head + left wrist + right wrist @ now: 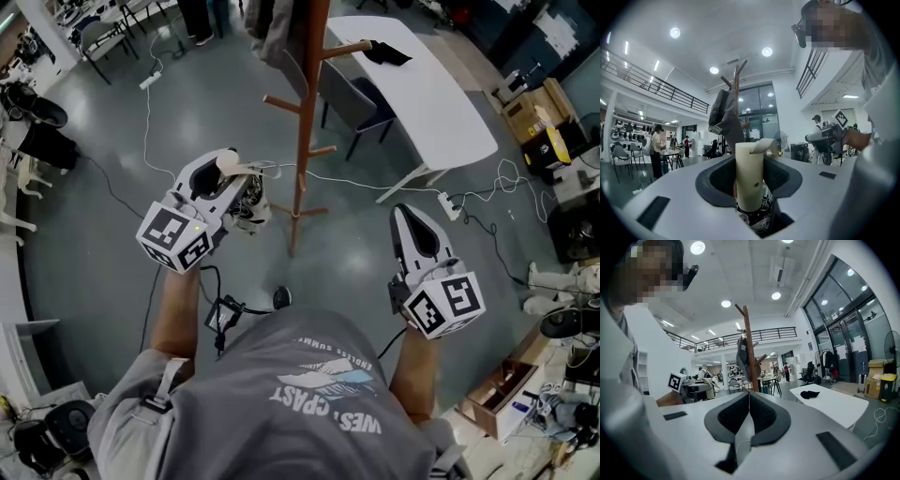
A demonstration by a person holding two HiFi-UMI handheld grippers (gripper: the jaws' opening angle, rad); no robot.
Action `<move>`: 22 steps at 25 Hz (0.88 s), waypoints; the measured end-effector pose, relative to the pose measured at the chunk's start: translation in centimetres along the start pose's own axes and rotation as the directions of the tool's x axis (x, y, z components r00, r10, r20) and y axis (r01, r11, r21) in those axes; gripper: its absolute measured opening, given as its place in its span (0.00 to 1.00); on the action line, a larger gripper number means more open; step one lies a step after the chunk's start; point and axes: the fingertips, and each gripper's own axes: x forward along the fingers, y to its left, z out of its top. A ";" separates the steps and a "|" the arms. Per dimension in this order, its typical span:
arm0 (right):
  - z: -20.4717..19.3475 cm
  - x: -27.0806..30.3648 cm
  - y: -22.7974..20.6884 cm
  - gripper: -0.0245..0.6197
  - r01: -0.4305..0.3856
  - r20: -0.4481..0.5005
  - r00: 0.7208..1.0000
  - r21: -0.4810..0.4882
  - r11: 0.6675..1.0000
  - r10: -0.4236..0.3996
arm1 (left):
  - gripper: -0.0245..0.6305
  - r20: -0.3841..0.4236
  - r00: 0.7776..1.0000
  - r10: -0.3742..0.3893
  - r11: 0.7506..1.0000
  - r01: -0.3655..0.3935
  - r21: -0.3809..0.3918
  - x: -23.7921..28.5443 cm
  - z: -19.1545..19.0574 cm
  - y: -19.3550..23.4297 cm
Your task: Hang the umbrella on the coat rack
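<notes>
My left gripper is shut on the cream handle of a folded patterned umbrella, whose strap loop curls off the handle's top. I hold it upright, just left of the wooden coat rack, which carries a dark garment near its top. In the right gripper view the rack's pole rises straight ahead. My right gripper is shut with nothing in it, to the right of the rack and apart from it.
A white table with a black cloth and a dark chair stand behind the rack. White cables and a power strip lie on the grey floor. Boxes line the right side. People stand far off in the hall.
</notes>
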 end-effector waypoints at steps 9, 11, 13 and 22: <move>-0.4 2.4 -0.6 0.08 0.060 -0.017 0.998 0.005 0.998 -0.060 | 0.30 -0.008 0.999 -0.038 0.999 0.038 -0.012 4.2 -1.2 3.9; -0.6 2.8 -0.8 0.08 0.067 -0.024 0.997 0.005 0.998 -0.067 | 0.30 -0.011 0.999 -0.037 0.999 0.037 -0.019 5.0 -1.7 4.6; -0.6 3.2 -1.2 0.08 0.074 -0.025 0.997 0.005 0.997 -0.074 | 0.30 -0.012 0.999 -0.032 0.999 0.032 -0.027 5.6 -2.0 5.3; -0.6 7.3 -3.6 0.08 0.025 -0.049 0.999 0.005 1.000 -0.024 | 0.30 -0.023 1.000 0.011 0.998 -0.013 -0.059 9.0 -3.2 8.1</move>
